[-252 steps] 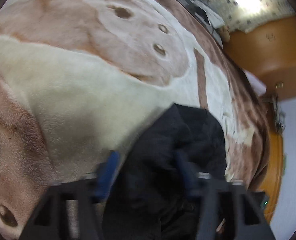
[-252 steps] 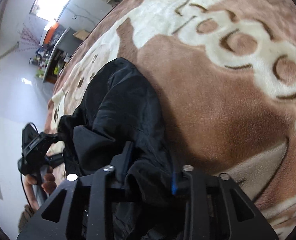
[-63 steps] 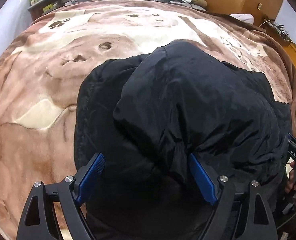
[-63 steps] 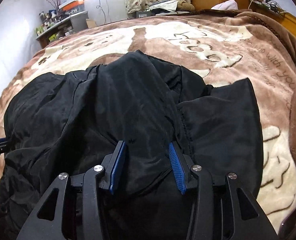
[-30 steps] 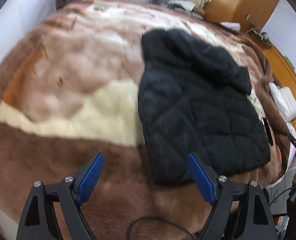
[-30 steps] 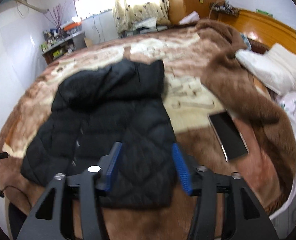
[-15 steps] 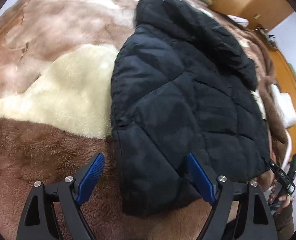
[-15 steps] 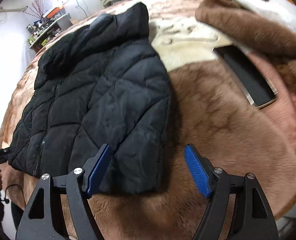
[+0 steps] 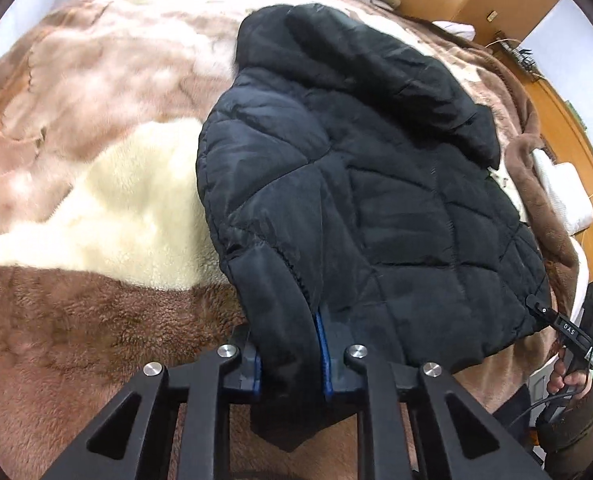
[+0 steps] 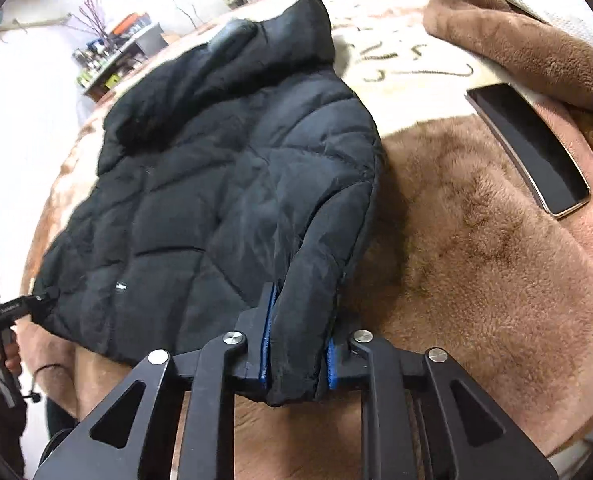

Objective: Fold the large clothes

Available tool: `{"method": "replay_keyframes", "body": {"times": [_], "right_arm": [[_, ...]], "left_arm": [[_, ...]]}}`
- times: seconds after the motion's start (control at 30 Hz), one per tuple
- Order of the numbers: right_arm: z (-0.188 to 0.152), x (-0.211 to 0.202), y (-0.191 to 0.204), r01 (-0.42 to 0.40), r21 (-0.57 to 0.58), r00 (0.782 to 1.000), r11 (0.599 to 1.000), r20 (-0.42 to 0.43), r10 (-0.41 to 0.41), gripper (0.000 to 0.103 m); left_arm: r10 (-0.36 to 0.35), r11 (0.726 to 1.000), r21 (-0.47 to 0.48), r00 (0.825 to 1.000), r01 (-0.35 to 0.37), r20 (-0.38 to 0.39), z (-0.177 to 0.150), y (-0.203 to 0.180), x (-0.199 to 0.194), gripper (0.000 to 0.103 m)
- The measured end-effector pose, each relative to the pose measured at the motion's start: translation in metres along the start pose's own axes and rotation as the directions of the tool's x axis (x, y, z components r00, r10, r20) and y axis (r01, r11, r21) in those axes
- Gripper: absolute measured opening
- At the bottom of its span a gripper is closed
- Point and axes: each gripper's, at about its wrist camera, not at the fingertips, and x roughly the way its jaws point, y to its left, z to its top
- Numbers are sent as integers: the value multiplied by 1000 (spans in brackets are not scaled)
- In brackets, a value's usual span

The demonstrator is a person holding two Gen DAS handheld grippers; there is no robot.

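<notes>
A black quilted hooded jacket lies flat on a brown and cream plush blanket, hood at the far end. In the left wrist view my left gripper is closing on the near left corner of the jacket's hem, and the blue pads press the black fabric from both sides. In the right wrist view the same jacket spreads to the left, and my right gripper is closing on its near right hem corner, with fabric squeezed between the pads.
A dark phone lies on the blanket right of the jacket. A bunched brown blanket and a white pillow sit at the right. A wooden bed frame runs along the right; a cluttered shelf stands far off.
Both grippers came down onto the jacket's near hem and their jaws went from wide apart to pinched on the two hem corners. The jacket now fills more of each view.
</notes>
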Motion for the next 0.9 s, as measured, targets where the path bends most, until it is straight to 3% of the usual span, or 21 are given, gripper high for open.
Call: {"method": "replay_keyframes", "body": {"times": [0.43,0.6,0.9], "right_arm": [[-29,-75,27,-67,-94,997,993,20,70,17],[-34,-99,30,-113,-79,992,990,38,116,17],[-13,-112,27,-152,-68,985,986,74,157,17]], "left_arm": [[-130,990,-55,991,131,22,-38,5,-63,20],[-157,987,-39,987,158,33,-50,1,-87,20],[-207,976,-44,974,212,97,-19,-13,-117,20]]}}
